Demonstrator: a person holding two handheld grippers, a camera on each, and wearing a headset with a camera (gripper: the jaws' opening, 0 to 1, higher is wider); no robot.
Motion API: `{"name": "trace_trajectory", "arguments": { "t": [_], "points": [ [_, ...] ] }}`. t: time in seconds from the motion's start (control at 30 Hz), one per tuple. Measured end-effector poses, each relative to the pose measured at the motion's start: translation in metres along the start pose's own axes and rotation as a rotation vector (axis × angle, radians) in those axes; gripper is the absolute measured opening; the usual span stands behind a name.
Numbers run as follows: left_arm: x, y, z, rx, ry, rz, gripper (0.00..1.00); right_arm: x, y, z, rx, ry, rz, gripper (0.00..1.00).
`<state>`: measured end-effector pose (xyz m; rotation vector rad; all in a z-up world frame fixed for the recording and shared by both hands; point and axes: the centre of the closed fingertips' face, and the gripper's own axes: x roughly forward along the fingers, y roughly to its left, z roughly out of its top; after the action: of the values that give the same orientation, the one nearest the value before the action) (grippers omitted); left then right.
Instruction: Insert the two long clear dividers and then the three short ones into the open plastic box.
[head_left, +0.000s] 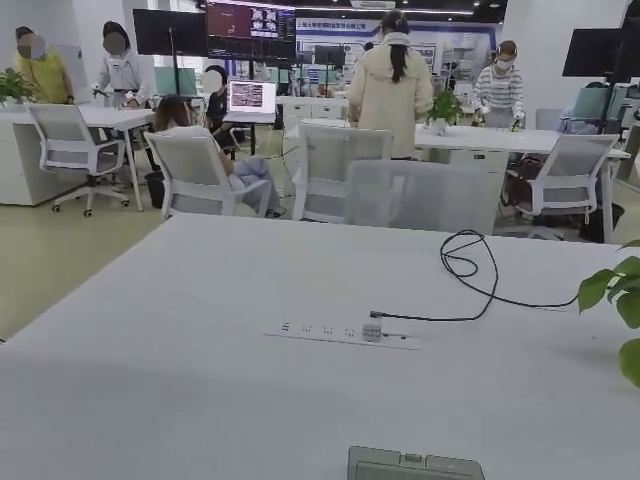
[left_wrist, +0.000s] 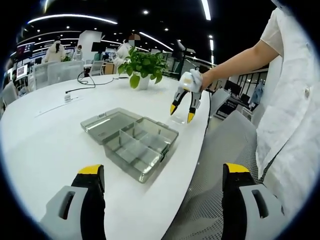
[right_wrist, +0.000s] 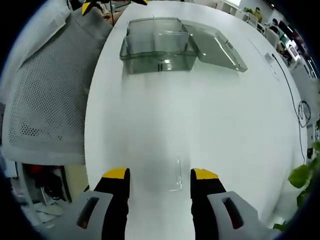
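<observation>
Jaws apart, the right tongs are hovering over a clear divider; the left tongs, also apart, are facing the open box.

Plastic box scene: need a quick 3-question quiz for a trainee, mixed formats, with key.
1. True or false: the lid of the box is shut.
2. What lies on the table between the fingers of the right gripper? A) a clear divider B) a spoon C) a screwdriver
3. Fill in: the left gripper has its fingers ____ (open or shut).
Key: 1 false, the lid lies open beside the box. 2 A. 3 open.
</observation>
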<state>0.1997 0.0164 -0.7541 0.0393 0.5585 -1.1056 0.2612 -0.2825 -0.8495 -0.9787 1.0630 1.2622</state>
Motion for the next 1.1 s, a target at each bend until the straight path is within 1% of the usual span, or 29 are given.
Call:
{"name": "trace_trajectory", "arguments": {
  "t": [0.1, 0.2, 0.23, 0.27, 0.4, 0.53, 0.93, 1.03, 1.07, 1.1],
  "points": [
    [-0.001, 0.001, 0.000, -0.007, 0.000, 0.003, 1.00, 0.004, 0.001, -0.006, -0.045, 0.035, 0.001, 0.48],
    [-0.001, 0.001, 0.000, -0.013, -0.001, 0.005, 1.00, 0.008, 0.000, -0.010, -0.053, 0.051, 0.000, 0.46],
    [-0.001, 0.002, 0.000, -0.014, -0.002, 0.007, 1.00, 0.006, 0.000, -0.009, -0.072, 0.045, -0.002, 0.45],
    [-0.002, 0.002, 0.000, -0.016, -0.003, 0.008, 1.00, 0.004, -0.001, -0.009, -0.054, 0.043, -0.008, 0.44],
    [-0.002, 0.003, 0.000, -0.019, -0.004, 0.006, 1.00, 0.004, -0.001, -0.009, -0.050, 0.035, -0.009, 0.43],
    [-0.002, 0.002, 0.000, -0.017, -0.003, 0.004, 1.00, 0.004, 0.000, -0.009, -0.053, 0.037, -0.011, 0.35],
    [-0.003, 0.002, 0.002, -0.014, -0.006, 0.002, 1.00, 0.004, -0.001, -0.009, -0.051, 0.052, -0.022, 0.33],
    [-0.004, 0.002, 0.003, -0.015, -0.008, 0.005, 1.00, 0.002, 0.000, -0.006, -0.048, 0.038, -0.029, 0.33],
    [-0.005, 0.003, 0.003, -0.017, -0.006, 0.008, 1.00, 0.000, 0.001, -0.003, -0.050, 0.032, -0.034, 0.33],
    [-0.006, 0.004, 0.005, -0.017, -0.014, 0.009, 1.00, -0.003, 0.001, 0.002, -0.056, 0.022, -0.045, 0.33]
  ]
}}
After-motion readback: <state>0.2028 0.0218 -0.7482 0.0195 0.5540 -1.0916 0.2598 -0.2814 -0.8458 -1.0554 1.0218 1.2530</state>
